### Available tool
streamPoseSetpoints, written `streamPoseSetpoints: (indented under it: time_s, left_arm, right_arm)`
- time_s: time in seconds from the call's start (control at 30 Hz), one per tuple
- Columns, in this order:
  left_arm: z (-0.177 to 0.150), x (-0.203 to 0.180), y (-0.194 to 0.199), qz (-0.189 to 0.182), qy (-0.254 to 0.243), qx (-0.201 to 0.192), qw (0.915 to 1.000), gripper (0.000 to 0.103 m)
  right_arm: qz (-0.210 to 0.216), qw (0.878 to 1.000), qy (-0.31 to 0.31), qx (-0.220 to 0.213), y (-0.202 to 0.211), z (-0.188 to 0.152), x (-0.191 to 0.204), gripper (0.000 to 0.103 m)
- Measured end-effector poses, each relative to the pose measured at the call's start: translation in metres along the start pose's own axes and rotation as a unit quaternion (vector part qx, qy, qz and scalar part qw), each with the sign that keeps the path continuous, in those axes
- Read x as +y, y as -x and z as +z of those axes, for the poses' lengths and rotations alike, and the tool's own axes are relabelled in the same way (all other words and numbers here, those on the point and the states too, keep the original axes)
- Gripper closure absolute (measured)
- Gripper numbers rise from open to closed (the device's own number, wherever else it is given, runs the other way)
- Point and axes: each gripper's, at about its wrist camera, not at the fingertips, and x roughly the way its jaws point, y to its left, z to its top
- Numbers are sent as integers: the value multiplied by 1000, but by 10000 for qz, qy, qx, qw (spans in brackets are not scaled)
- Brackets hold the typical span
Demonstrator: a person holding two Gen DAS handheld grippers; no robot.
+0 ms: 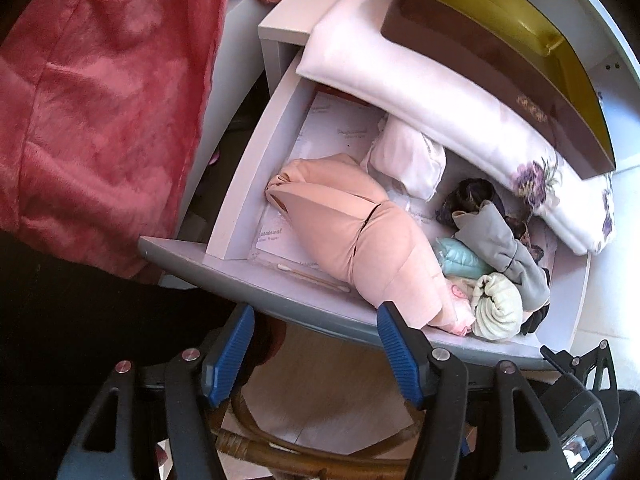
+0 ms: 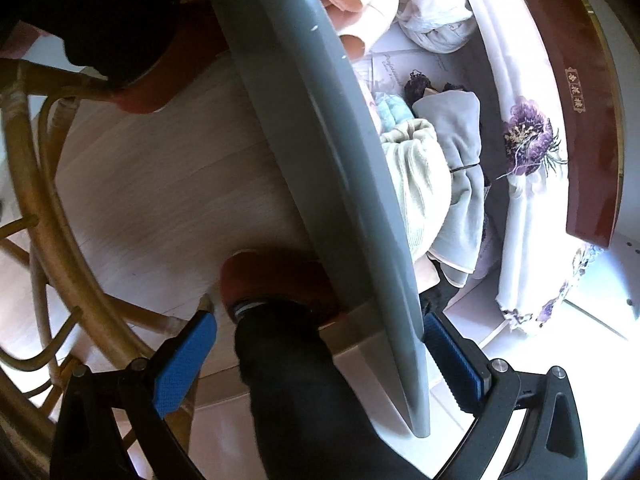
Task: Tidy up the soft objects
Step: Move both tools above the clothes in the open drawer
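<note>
While both are gaping w/ nothing held, left gripper (image 1: 316,344) is hovering at the drawer (image 1: 280,300) front and right gripper (image 2: 320,344) is straddling its edge; peach bundle (image 1: 360,236), cream roll (image 1: 498,306) & grey cloth (image 1: 504,252) are lying inside.

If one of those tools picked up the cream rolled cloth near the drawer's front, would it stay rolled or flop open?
The cream rolled cloth looks like soft ribbed fabric with nothing visibly tying it, so it would probably sag and start unrolling if lifted by one edge. It seems light. Wedged between the grey garment and the drawer front, it might drag its neighbours along.
</note>
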Motion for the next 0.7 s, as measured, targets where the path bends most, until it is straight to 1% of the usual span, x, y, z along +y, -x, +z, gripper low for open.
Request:
streamPoseSetpoints:
  time_s: [0.03, 0.1, 0.27, 0.37, 0.5, 0.57, 0.7]
  left_arm:
    - [0, -1, 1, 0, -20, 4, 10000, 38]
    - [2, -6, 6, -123, -116, -40, 9998, 41]
    - [8, -12, 17, -242, -268, -144, 9992, 41]
    - [23, -13, 21, -315, -257, -95, 9991, 41]
    - [32, -18, 26, -479, -379, -65, 9981, 41]
    - [43, -23, 25, -565, -440, -63, 9974, 42]
    - [60, -32, 30, -686, -730, -276, 9946, 42]
  right_arm:
    - [21, 10000, 2, -13, 1, -2, 1, 0]
    - [59, 10000, 23, -26, 1, -4, -1, 0]
    - [146, 9999, 50, 46, 5, -6, 2, 0]
    - [260, 9997, 19, 20, 12, -6, 3, 0]
    - [360, 9993, 7, 37, 15, -5, 1, 0]
    - [448, 9990, -58, 3, 18, -4, -1, 0]
    - [537, 9985, -71, -37, 29, 0, -6, 0]
